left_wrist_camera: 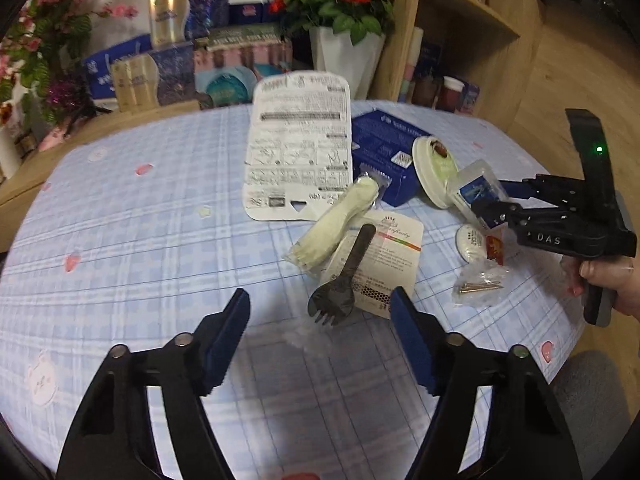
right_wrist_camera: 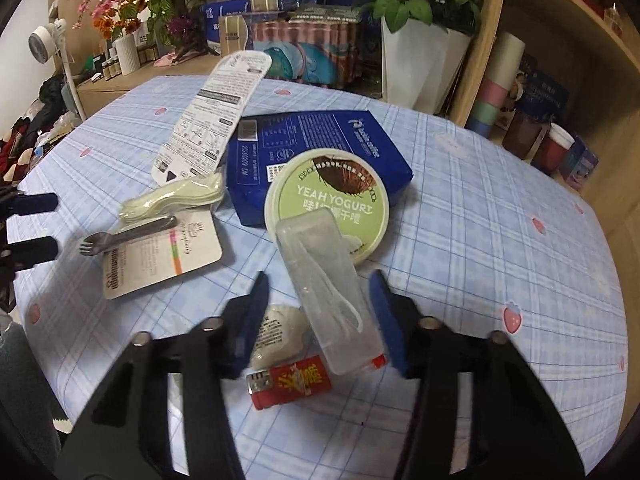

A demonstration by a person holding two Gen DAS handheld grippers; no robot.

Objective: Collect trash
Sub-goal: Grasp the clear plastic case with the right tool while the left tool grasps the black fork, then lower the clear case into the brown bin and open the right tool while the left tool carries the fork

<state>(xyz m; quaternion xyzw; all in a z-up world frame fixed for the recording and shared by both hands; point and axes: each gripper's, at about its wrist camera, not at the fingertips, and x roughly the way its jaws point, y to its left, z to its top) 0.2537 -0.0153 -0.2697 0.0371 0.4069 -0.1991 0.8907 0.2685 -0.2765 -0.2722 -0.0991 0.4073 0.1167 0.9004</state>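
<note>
Trash lies on a blue checked tablecloth. My left gripper is open, just short of a black spork that rests on a printed card. A wrapped pale spoon and a white backing card lie beyond. My right gripper is open with a clear plastic case between its fingers, tilted against a green yogurt lid on a blue box. A red lighter and a white round piece lie below it. The right gripper also shows in the left wrist view.
A white vase of red roses, boxes and cans stand behind the table. A wooden shelf is at the right. A small clear bag of screws lies near the table's right edge.
</note>
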